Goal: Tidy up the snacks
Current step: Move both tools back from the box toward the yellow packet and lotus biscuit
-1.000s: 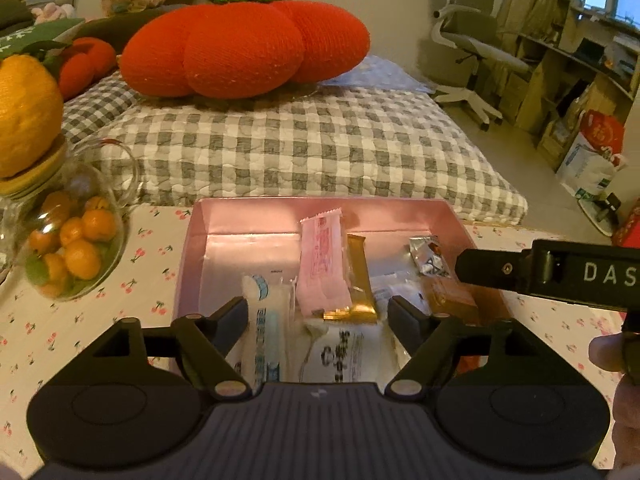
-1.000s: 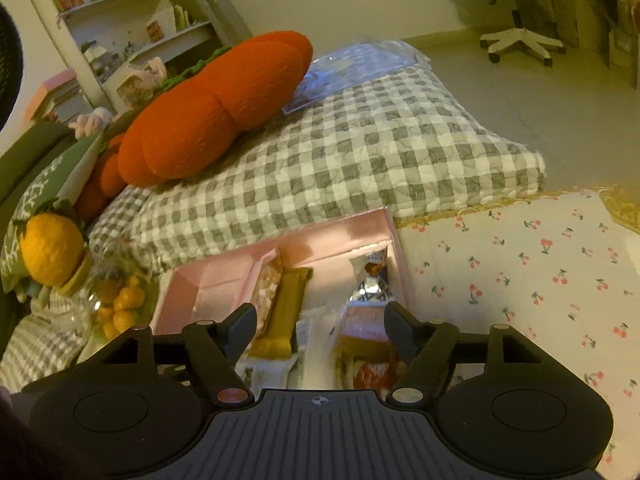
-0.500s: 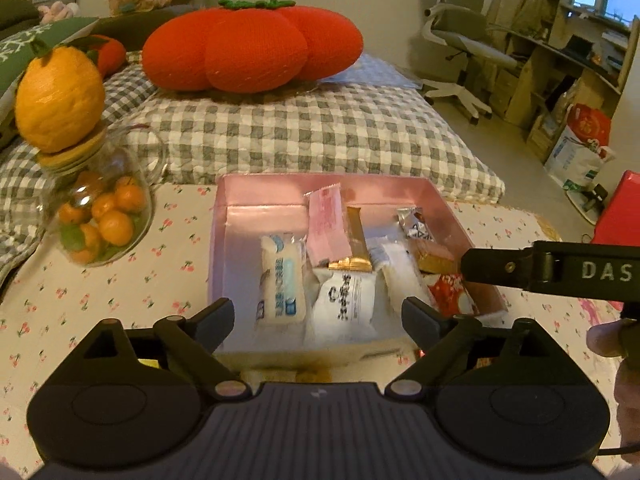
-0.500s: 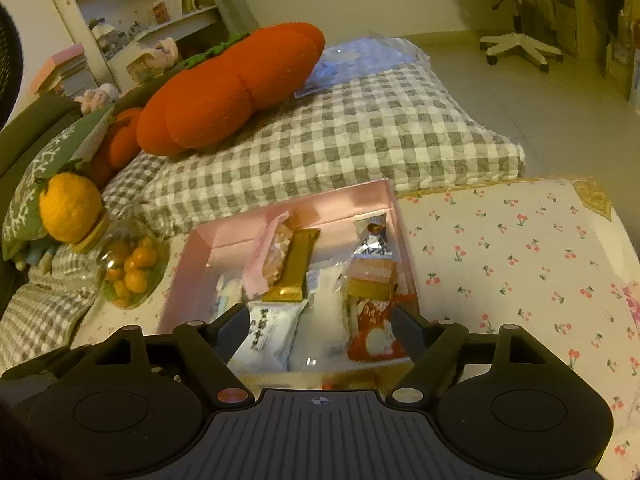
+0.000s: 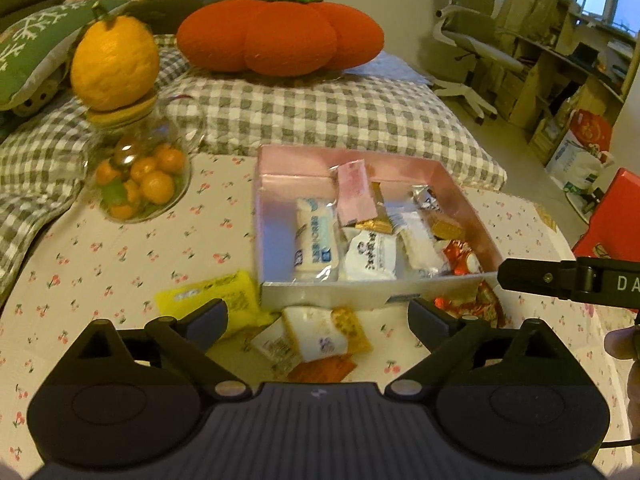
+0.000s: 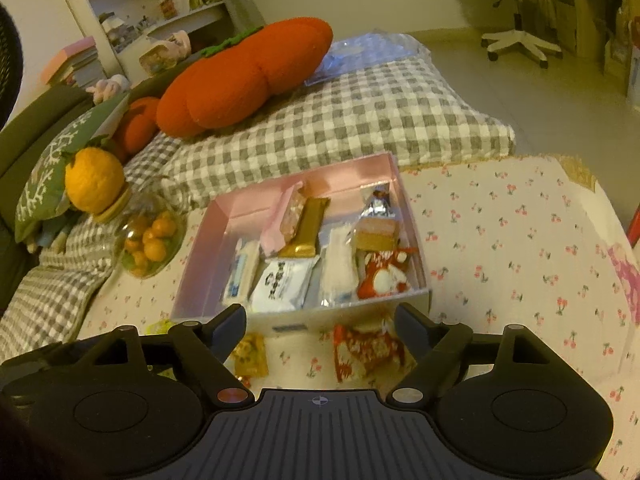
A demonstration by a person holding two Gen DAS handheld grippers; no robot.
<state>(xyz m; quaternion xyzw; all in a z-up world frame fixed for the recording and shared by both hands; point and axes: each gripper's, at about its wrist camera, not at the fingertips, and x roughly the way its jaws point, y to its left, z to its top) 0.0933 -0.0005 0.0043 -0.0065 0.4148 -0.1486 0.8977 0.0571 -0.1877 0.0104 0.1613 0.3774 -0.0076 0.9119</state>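
A pink box (image 5: 340,152) (image 6: 304,176) on the cherry-print cloth holds several snack packets, among them a white packet (image 5: 370,256), a pink packet (image 5: 354,192) and a gold bar (image 6: 306,228). Loose on the cloth before its near wall lie a yellow packet (image 5: 216,296), a white-and-orange packet (image 5: 324,334) and a red packet (image 6: 364,350). My left gripper (image 5: 318,312) hovers over these loose packets, its jaws opening with nothing gripped. My right gripper (image 6: 320,316) stands open above the red packet, touching nothing. Its black side (image 5: 560,280) shows at the right of the left wrist view.
A glass jar of small oranges (image 5: 140,184) with a big orange (image 5: 114,68) on its lid stands left of the box. Behind lie a checked quilt (image 5: 320,116) and a red pumpkin cushion (image 5: 280,36). The cloth (image 6: 520,240) stretches right of the box.
Both grippers have drawn back from over the box toward the near side and their jaws have widened. The loose packets in front of the box have come into view.
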